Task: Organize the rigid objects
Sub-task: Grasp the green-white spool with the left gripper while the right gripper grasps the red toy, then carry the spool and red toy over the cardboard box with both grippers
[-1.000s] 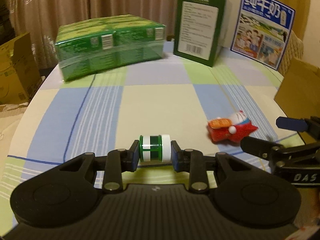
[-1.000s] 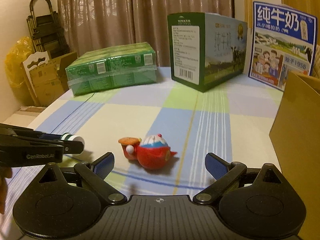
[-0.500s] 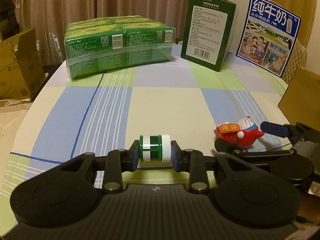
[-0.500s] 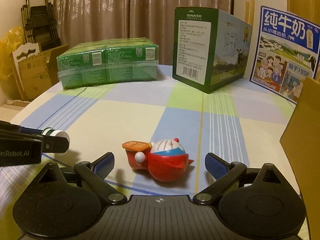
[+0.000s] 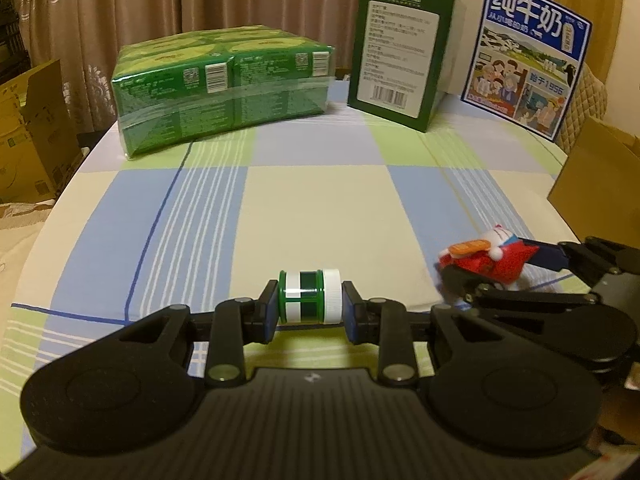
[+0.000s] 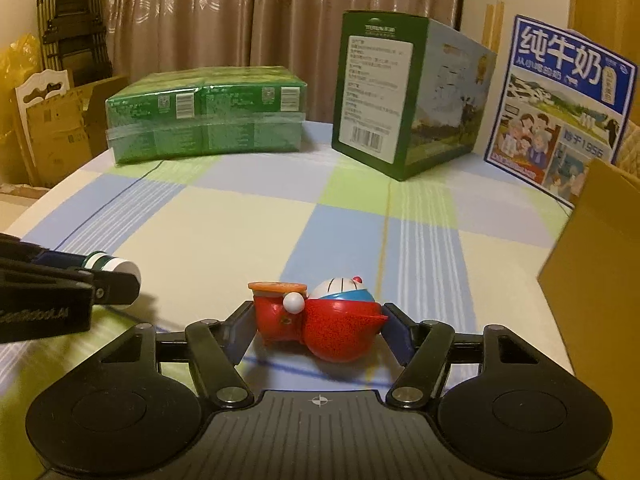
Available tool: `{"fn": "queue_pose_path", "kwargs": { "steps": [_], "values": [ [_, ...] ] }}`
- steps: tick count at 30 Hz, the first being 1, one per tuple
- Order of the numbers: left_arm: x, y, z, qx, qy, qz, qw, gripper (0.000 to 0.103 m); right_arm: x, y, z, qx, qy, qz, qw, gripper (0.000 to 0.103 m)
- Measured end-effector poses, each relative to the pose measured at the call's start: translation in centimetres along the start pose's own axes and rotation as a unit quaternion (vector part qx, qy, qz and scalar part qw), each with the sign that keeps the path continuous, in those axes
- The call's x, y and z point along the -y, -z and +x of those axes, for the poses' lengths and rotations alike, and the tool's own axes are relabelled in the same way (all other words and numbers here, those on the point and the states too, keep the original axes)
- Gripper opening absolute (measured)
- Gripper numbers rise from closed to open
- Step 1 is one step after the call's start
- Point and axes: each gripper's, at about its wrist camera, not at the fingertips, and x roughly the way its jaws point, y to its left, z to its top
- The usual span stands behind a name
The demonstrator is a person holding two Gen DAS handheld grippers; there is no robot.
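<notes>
Left claw [image 5: 310, 312] clenched on a green-and-white bottle [image 5: 310, 298], held sideways just above the near worktop [image 5: 312, 204]. Right claw [image 6: 318, 330] closing around a red toy [image 6: 320, 320] lying near right; pads look to be touching it, though contact is unclear. Green pack [image 6: 204, 114] far left.

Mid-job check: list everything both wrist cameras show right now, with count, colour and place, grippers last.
small bottle: 1, green-white, white cap, in left gripper
cat toy: 1, red-white, lying on tablecloth between right fingers
wrapped carton pack: 1, green, far left
milk box: 1, green, far centre
milk poster box: 1, blue-white, far right
cardboard box: 1, brown, right edge
tablecloth: 1, checked
left gripper: shut on bottle
right gripper: closing around toy
</notes>
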Motion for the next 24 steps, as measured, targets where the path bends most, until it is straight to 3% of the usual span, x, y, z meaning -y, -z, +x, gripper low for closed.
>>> {"fn": "queue_pose_path", "kwargs": {
  "steps": [11,24],
  "values": [
    [4.1,0.7,-3.5,0.0,0.031,0.014,0.9994,0.027,3.2,1.4,-7.9,0.0,0.006,0.025,1.0,0.064],
    [9.5,2.9,-12.1,0.002,0.04,0.008,0.9992,0.027,6.0,1.7,-19.0,0.02,0.011,0.047,0.999,0.064]
  ]
}}
